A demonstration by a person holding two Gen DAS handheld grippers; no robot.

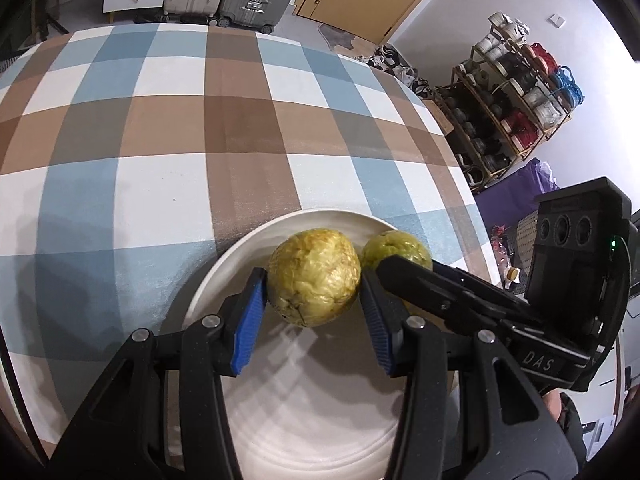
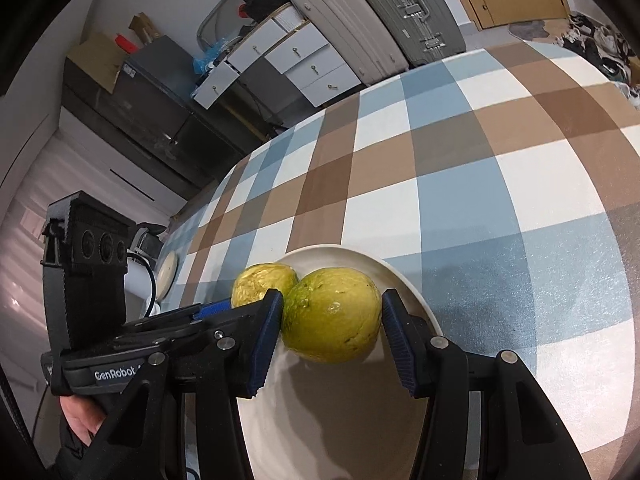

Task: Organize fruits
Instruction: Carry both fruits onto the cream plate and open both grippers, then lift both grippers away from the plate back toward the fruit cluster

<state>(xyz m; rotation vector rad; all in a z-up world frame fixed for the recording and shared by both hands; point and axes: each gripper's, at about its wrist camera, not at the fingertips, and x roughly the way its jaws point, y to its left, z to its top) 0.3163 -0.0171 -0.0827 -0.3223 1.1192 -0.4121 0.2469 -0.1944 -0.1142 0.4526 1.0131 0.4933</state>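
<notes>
Fruits, two of them, sit side by side and touching on a white plate [image 1: 224,264] at the lower centre of both views. In the left wrist view the yellowish wrinkled fruit [image 1: 314,278] lies between the blue-padded fingers of the left gripper [image 1: 314,300]. The left pad is against its skin and the right pad is at its edge, so the grip looks closed on it, with the fruit over the plate. The greener fruit [image 1: 394,250] is just to its right, partly behind the black fingers of the right gripper [image 1: 404,276], which reaches in from the right of the frame.

In the right wrist view the greener fruit [image 2: 332,314] fills the gap between the fingers of the right gripper [image 2: 332,328]. The left pad presses on it; the right pad stands a sliver off its skin, so I cannot tell whether this grip is firm. The yellowish fruit [image 2: 262,280] lies behind it to the upper left, beside the left gripper [image 2: 240,308].

The plate [image 2: 404,280] rests on a surface [image 1: 168,128] covered by a cloth checked in blue, brown and white.

Readable writing: "DAS" in pale letters on the right gripper's body in the left wrist view, and "GenRobot" on the left gripper's body in the right wrist view. A hand [image 2: 82,420] holds that gripper at the lower left.
</notes>
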